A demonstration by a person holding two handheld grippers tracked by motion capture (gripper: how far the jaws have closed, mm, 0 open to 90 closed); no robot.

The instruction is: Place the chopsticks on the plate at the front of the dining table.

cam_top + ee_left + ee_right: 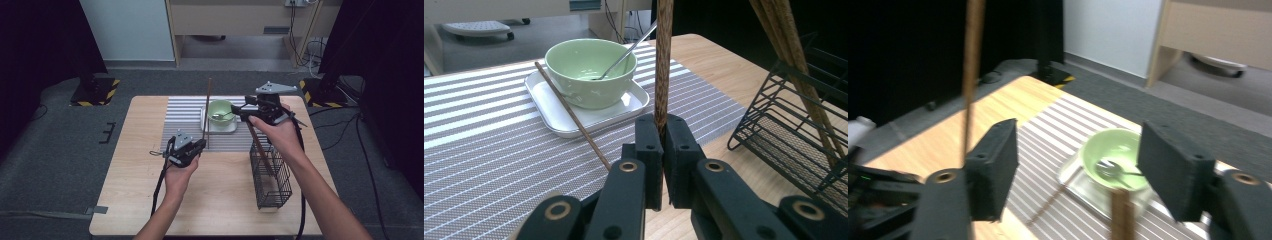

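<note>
Chopstick (664,60) stands upright, clamped in left tongs (200,146); right tongs (239,114) wide, empty; next, lower it into wire basket (272,175).

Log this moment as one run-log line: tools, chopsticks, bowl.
left tool: shut on upright chopstick | right tool: open, above wire basket | second chopstick: leaning on tray | green bowl: holds spoon
</note>
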